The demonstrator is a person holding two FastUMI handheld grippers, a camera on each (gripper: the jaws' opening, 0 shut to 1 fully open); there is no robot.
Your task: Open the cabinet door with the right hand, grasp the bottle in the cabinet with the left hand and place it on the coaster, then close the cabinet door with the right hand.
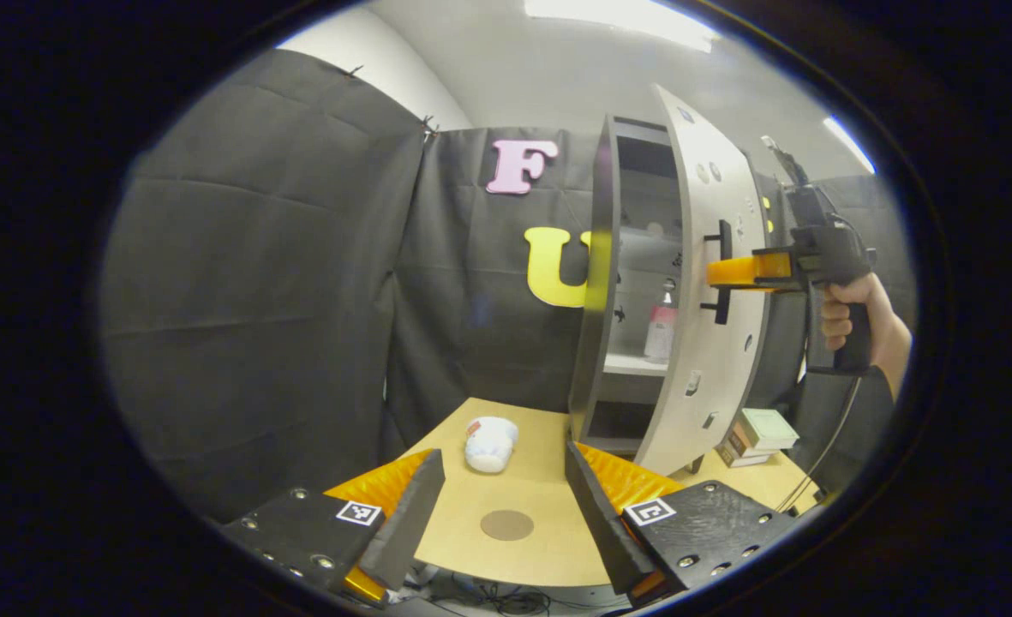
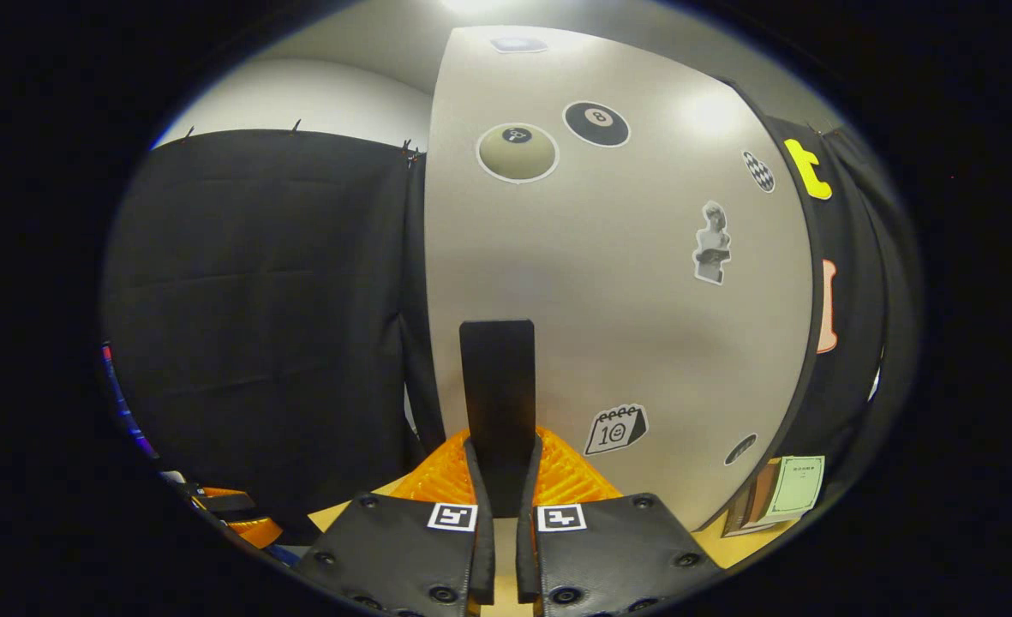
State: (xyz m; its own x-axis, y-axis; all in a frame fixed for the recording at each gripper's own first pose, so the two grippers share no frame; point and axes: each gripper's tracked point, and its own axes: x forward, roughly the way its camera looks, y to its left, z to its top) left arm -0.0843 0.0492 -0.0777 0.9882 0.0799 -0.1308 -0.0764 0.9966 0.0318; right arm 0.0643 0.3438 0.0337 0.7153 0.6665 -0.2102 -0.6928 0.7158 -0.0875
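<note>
Worktop (image 1: 548, 548) pale, coaster (image 1: 506, 524) at 6 | door (image 1: 711, 283) ajar, right tongs (image 2: 502, 454) clamp handle (image 2: 497, 386) | bottle (image 1: 661, 326) on shelf, 2 o'clock (likely light, slick; grip mid-body) | left tongs (image 1: 502, 497) agape, empty

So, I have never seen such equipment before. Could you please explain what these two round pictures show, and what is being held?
A person holds a pistol-like tool with two fingers in each hand. Each tool carries a camera looking forward along its fingers.

The left gripper view looks from the left gripper, fingers open and empty, over a wooden table. On it lie a round coaster, a white bundle, some books and a cabinet, partly open, with a bottle on its shelf. Farther off, a hand holds the right gripper at the door handle.

The right gripper view looks from that tool: its fingers are closed on the black handle of the cabinet door.
</note>
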